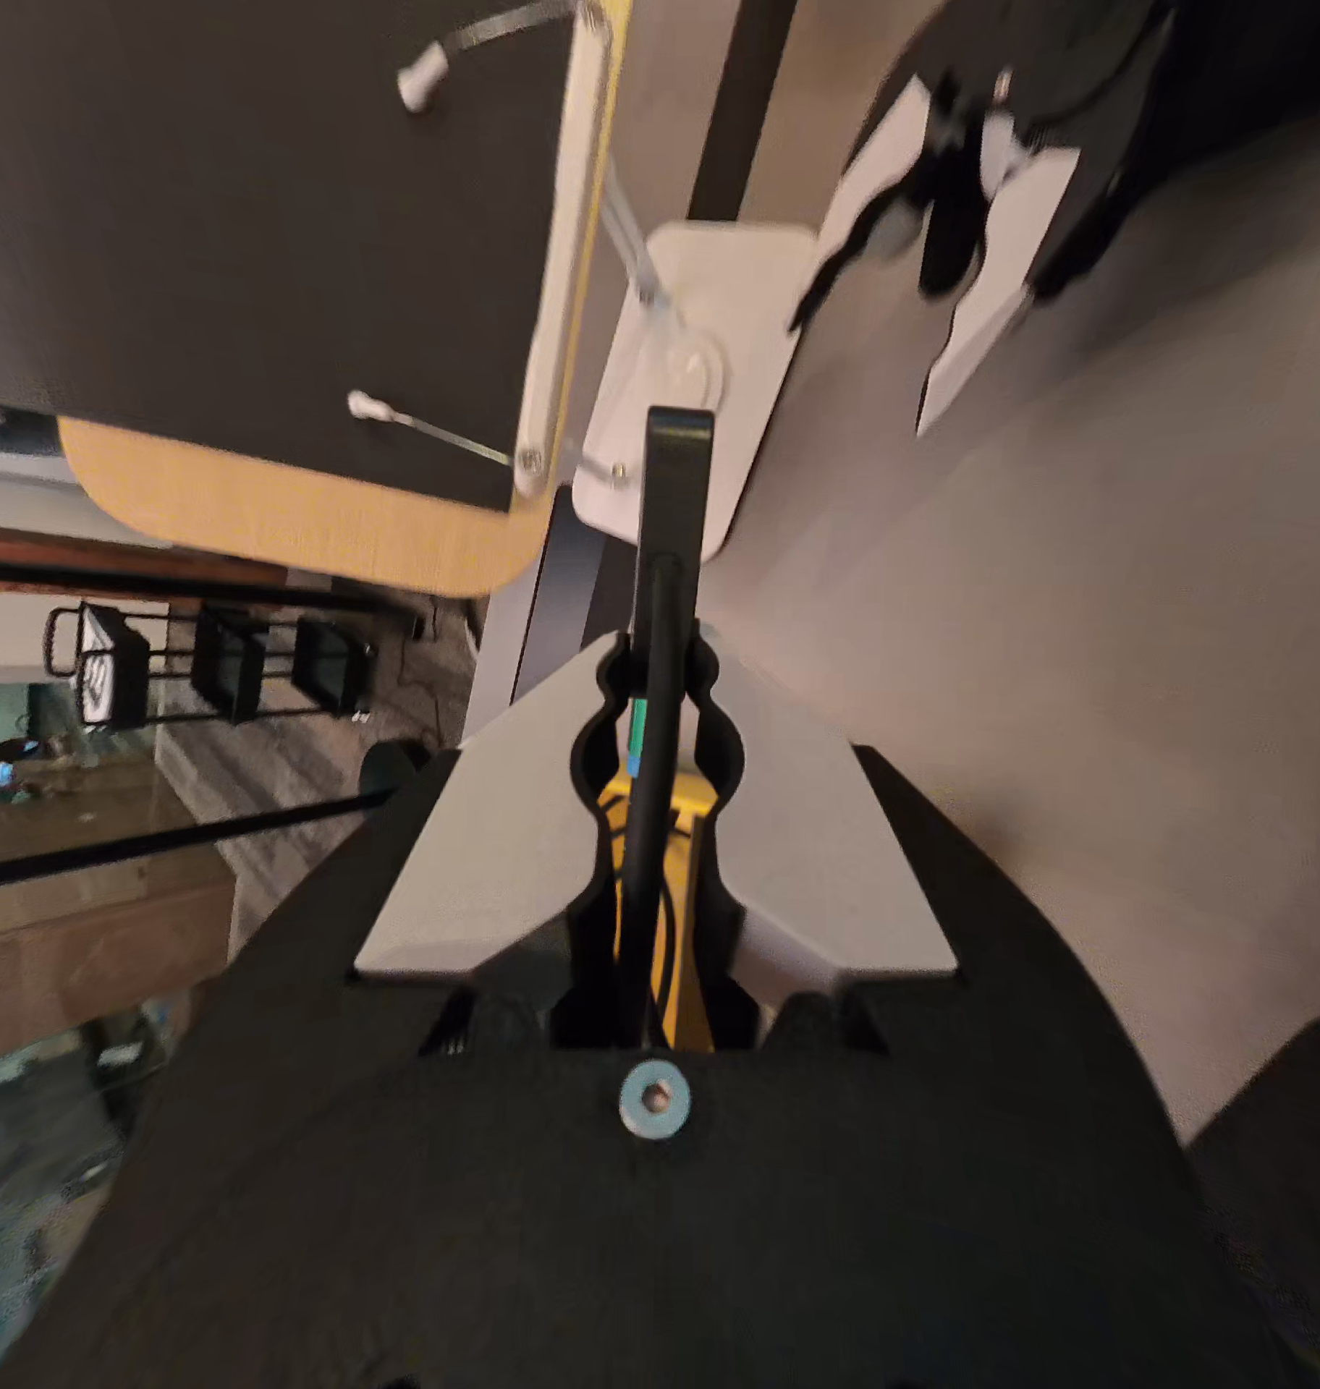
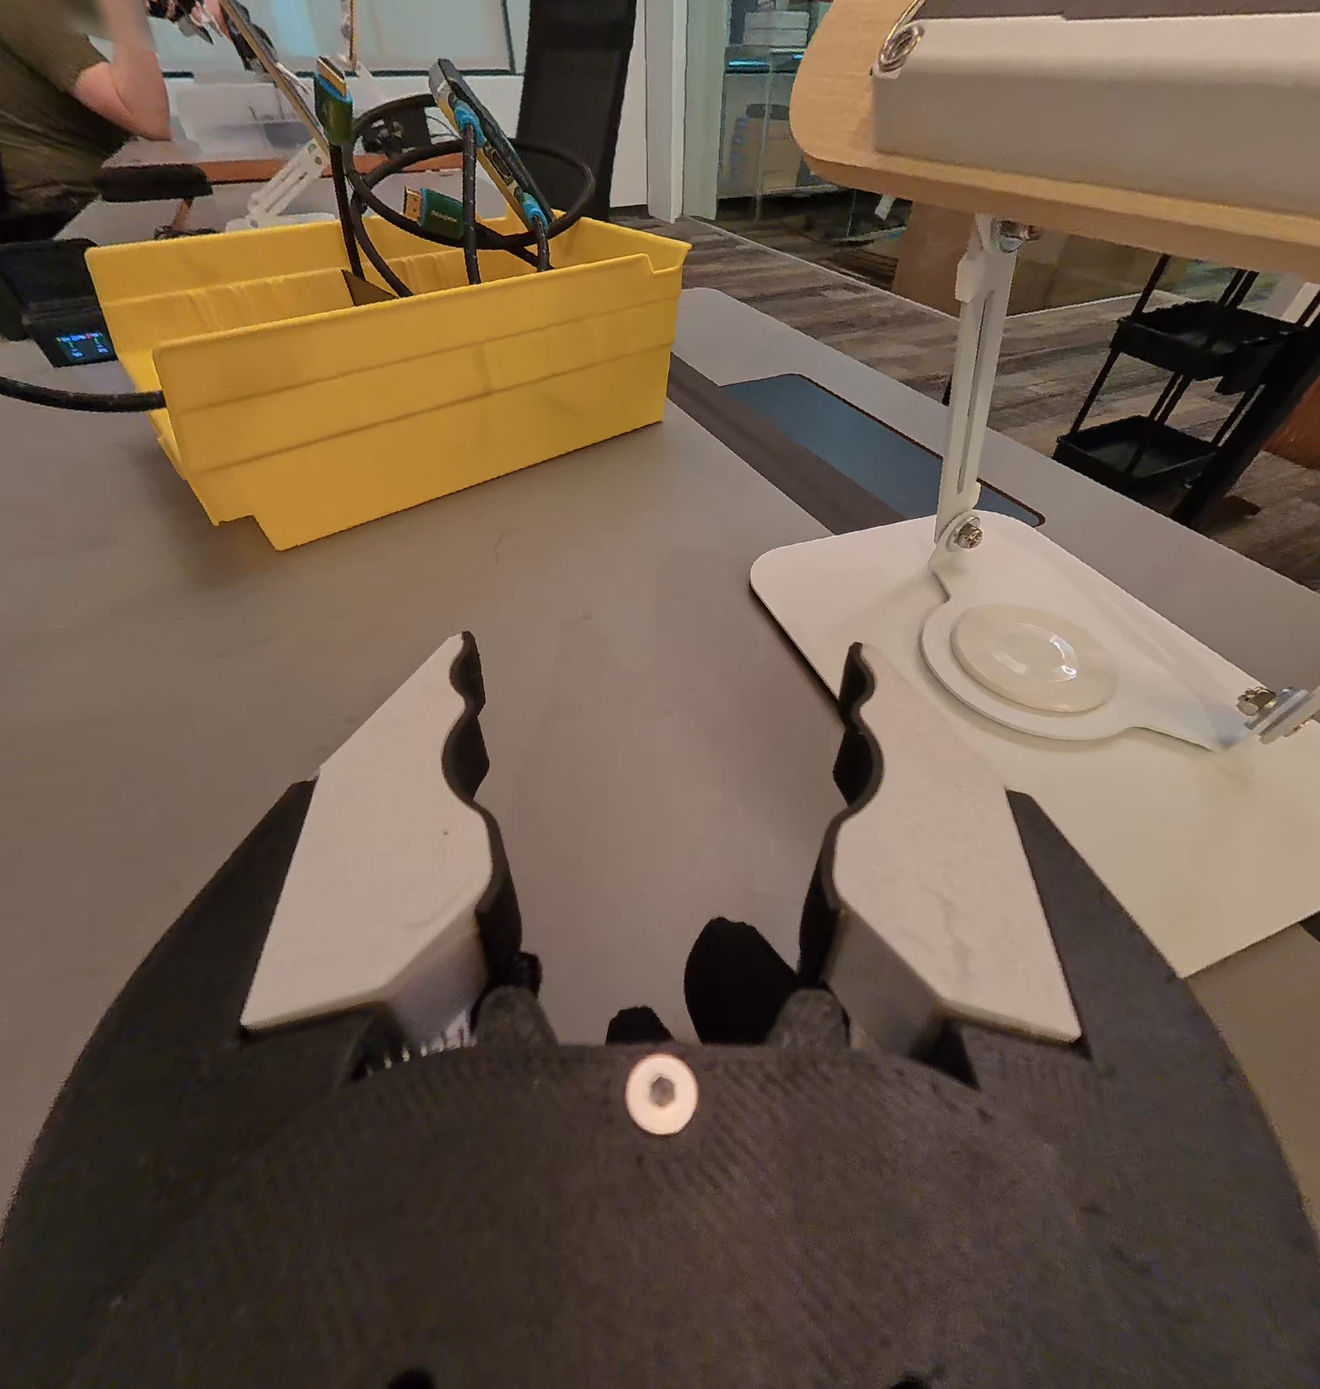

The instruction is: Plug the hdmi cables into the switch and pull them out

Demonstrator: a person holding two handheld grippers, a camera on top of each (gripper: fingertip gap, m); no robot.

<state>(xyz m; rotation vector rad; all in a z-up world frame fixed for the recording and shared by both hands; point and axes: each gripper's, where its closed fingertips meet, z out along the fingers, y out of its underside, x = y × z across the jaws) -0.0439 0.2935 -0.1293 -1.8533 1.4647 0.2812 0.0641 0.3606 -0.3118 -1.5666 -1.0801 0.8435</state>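
Black round HDMI cable pinched in left gripper, scalloped pads narrow.
Right gripper spread wide, empty, over matte grey table; ribbed yellow plastic bin beyond it holds coiled cables.

Matt grey table (yellow plastic bin)

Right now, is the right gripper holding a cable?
No: the right gripper is open over the bare grey table, nothing between its fingers.

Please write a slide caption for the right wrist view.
Open right gripper hovers over the grey table, facing a yellow bin of cables beside a white stand.
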